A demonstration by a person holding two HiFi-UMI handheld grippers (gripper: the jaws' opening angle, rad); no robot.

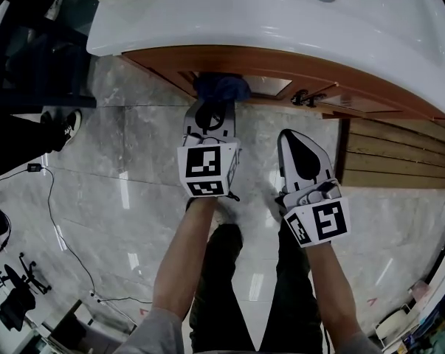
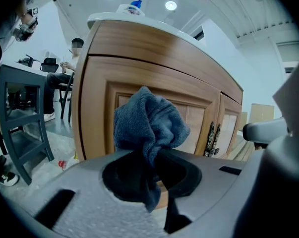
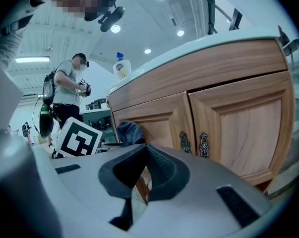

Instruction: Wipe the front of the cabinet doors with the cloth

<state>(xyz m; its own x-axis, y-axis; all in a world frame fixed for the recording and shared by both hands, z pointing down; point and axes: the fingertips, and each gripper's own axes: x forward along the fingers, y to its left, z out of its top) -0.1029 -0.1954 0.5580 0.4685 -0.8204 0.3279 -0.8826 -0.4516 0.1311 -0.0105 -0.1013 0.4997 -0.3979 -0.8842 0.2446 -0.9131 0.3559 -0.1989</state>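
Left gripper view: my left tool (image 2: 155,157) is clenched on the blue cloth (image 2: 149,120), which bunches ahead of it, close before the cabinet door (image 2: 199,115). My right tool (image 3: 145,155), beside it, is closed on nothing, with the door handles (image 3: 193,144) ahead.

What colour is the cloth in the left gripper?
Dusty blue; the cloth shows best in the left gripper view.

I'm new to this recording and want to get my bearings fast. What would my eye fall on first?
First, the blue cloth bunched in the left gripper, held right at the left wooden cabinet door under the white sink counter. Next come the ornate metal handles where the two doors meet. The right gripper hovers shut and empty, short of the doors.
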